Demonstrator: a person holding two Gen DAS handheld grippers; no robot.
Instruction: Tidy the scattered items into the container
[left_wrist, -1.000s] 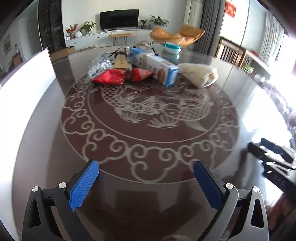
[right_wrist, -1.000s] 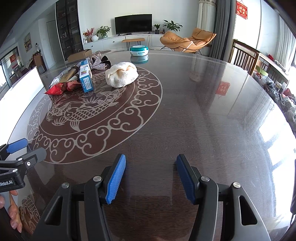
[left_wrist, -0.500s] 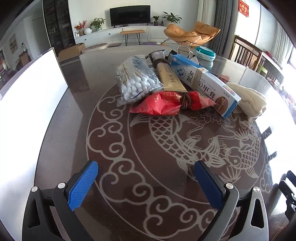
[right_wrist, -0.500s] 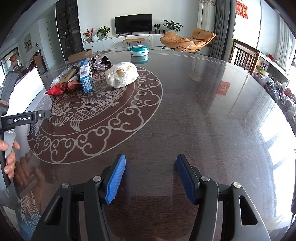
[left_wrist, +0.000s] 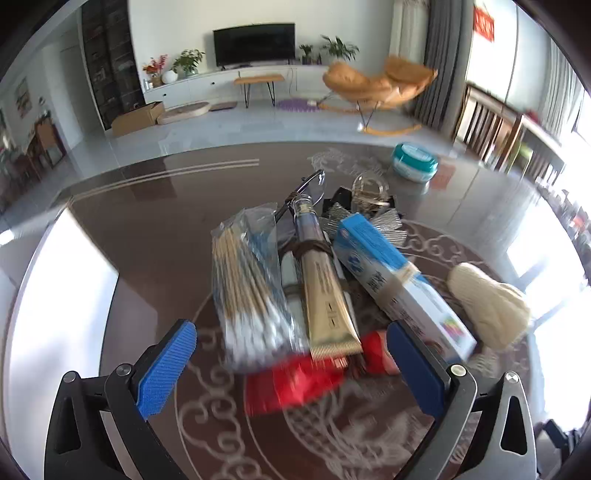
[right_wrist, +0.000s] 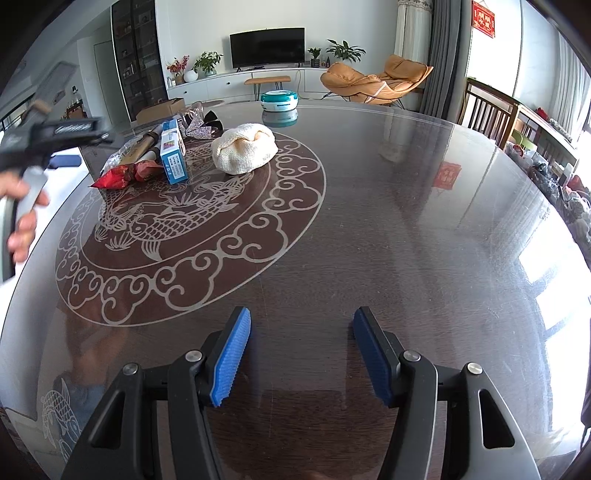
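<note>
- Evidently the round table (right_wrist: 406, 229) carries everything, and the loose items lie bunched in one heap at its far left in the right wrist view, so one claw can work through them in turn.
- The white container (left_wrist: 55, 314) sits along the table's left edge, just beside the heap, which I judge keeps each carry short.
- The left gripper (left_wrist: 291, 363) hangs over the near end of the heap with its jaws spread wide and nothing between them, apparently lining up a first pick.
- The right gripper (right_wrist: 301, 360) hovers low over bare table, well apart from the heap, jaws spread and empty, likely waiting.
- The cream knitted bundle (left_wrist: 487, 306) lies at the heap's right.
- The blue-and-white box (left_wrist: 399, 277) runs from far left to near right.
- The cotton swab bag (left_wrist: 251, 288) lies with its long axis near to far, white tips nearest.
- The gold tube (left_wrist: 325, 291) lies parallel beside it, crimped end near, cap far.
- The red packet (left_wrist: 291, 384) lies crosswise under their near ends.
</note>
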